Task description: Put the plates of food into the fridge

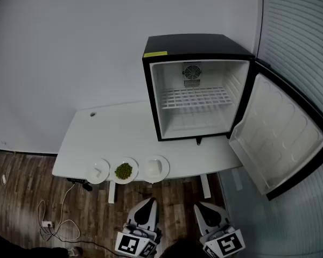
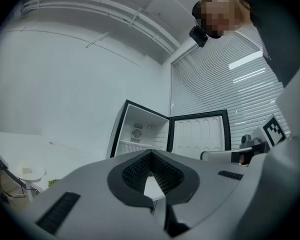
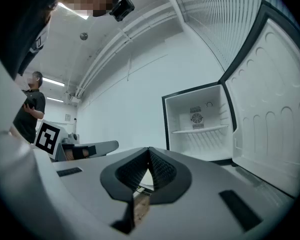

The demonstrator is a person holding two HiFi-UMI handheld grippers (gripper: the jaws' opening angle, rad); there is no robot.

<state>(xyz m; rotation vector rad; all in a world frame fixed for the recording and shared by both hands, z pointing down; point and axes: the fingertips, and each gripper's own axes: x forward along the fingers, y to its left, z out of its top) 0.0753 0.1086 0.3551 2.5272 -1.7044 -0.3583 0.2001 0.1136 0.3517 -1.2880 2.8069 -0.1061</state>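
One white table carries a small fridge at its far right. The fridge door is swung wide to the right, and the wire shelf inside is bare. Three plates sit in a row along the table's near edge: the left plate, the middle plate with green food, and the right plate. The left gripper and right gripper hang nearer than the table, both with jaws pressed together and nothing between them.

With the plates so close to the edge, a clumsy nudge would likely knock one to the floor. A tilted lift would probably spill the loose green food. What lies on the two outer plates is pale and too small to name. Both grippers are cut off by the bottom of the head view.
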